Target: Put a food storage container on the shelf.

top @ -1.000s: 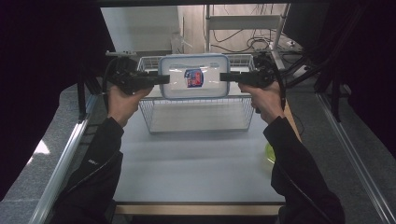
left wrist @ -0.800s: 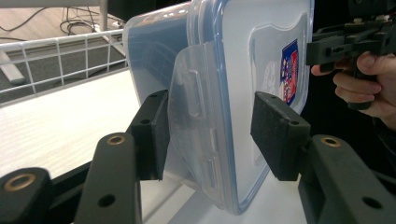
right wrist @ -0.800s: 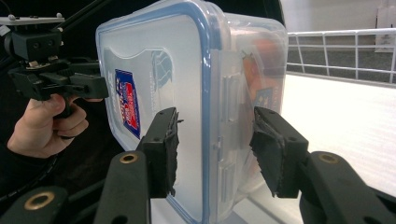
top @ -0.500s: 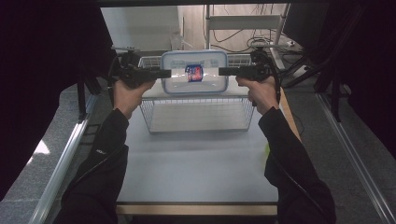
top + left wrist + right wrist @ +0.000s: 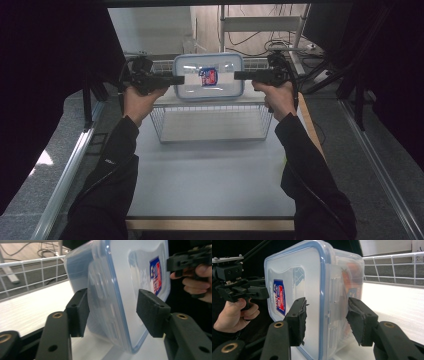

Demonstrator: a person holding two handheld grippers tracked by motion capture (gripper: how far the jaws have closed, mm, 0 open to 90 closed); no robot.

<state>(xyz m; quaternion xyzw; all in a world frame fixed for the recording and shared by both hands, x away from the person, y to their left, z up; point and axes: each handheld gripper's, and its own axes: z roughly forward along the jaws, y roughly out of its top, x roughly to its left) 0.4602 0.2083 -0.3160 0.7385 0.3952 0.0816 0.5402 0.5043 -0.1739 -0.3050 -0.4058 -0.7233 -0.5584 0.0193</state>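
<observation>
Table: pale grey top (image 5: 210, 180) with a wooden front edge, dark curtains on both sides, shelves and cables behind.
Wire basket: white wire basket (image 5: 212, 122) stands at the far part of the table; its grid wall is also seen in the left gripper view (image 5: 32, 272).
Left sleeve and hand: dark sleeve comes from the bottom left; the left hand (image 5: 140, 100) holds its tool at the left end of the box.
Left gripper: left gripper (image 5: 177, 80) points to the right, level. In its own view (image 5: 112, 312) the box end stands between the jaws. One pad seems to touch the box wall, the other stands clearly off the lid, so this grip is loose. The jaws have just been opening.
Box: clear plastic box (image 5: 208, 76) with a blue-rimmed lid and a red and blue label (image 5: 207, 76), lid side toward the camera. It is at the far rim of the basket, between both tools. In the gripper views its lower edge seems to rest on the white surface, but I cannot say this for sure.
Right gripper: right gripper (image 5: 237, 76) points to the left at the right end of the box. In its own view (image 5: 327, 320) the box end is between the jaws, with a small gap visible at each pad, so it is not clamped.
Right hand: right hand (image 5: 275, 95), dark sleeve from the bottom right.
</observation>
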